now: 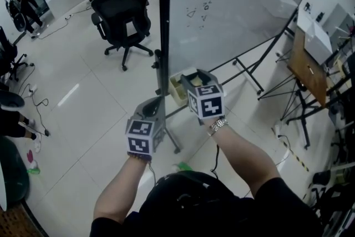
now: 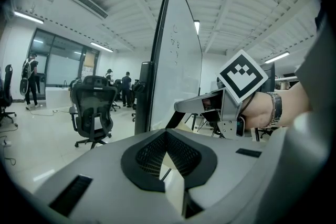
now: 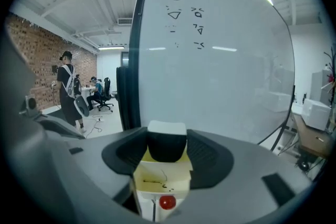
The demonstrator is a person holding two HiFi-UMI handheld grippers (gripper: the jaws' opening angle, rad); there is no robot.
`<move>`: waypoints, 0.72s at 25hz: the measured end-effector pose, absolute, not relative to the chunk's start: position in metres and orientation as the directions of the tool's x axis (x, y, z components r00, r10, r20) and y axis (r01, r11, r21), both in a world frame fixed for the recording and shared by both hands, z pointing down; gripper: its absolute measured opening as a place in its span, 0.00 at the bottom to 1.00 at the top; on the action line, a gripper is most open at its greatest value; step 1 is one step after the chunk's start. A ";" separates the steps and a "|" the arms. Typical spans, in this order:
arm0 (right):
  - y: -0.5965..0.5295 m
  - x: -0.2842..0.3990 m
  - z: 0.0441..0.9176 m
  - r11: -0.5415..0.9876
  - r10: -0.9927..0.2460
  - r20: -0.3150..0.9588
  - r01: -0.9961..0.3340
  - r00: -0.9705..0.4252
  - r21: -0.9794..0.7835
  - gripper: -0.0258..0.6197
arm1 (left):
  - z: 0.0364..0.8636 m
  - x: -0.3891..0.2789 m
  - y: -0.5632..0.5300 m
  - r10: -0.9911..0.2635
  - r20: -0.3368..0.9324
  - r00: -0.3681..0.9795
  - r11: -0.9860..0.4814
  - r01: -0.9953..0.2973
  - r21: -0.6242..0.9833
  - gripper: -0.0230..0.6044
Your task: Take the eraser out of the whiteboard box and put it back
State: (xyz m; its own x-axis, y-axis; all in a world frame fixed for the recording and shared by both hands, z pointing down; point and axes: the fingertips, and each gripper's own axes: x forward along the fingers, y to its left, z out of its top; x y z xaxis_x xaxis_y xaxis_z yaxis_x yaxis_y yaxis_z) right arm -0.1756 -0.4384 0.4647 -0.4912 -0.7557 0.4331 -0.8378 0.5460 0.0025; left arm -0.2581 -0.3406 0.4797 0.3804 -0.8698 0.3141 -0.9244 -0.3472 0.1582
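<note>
The eraser, white on top with a black body, sits between the pads of my right gripper, which is shut on it. It hangs just above the cream whiteboard box, which has a red knob below it. In the head view the right gripper is over the box at the foot of the whiteboard. My left gripper is lower and to the left, beside the board's black post. Its jaws are shut with nothing between them.
A black office chair stands on the tiled floor left of the board. The stand's legs spread out to the right, near a wooden easel and white boxes. People and cables are at the far left.
</note>
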 end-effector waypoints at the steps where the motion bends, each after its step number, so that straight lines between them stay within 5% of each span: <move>1: -0.437 -0.174 0.462 0.546 -0.759 0.426 -0.838 -0.493 0.004 0.44 | 0.479 -0.257 -0.340 -0.870 0.314 0.381 -0.348 -0.924 0.157 0.04; 18: -0.395 -0.136 0.424 0.599 -0.746 0.354 -0.801 -0.564 -0.013 0.44 | 0.469 -0.209 -0.313 -0.877 0.317 0.360 -0.332 -0.933 0.143 0.04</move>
State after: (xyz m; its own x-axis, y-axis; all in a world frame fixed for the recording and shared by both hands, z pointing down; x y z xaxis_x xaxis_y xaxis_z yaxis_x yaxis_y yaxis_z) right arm -0.1364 -0.3950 0.4241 -0.5639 -0.7463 0.3538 -0.8007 0.5989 -0.0129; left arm -0.2085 -0.3125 0.4689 0.3605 -0.8774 0.3166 -0.9325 -0.3316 0.1429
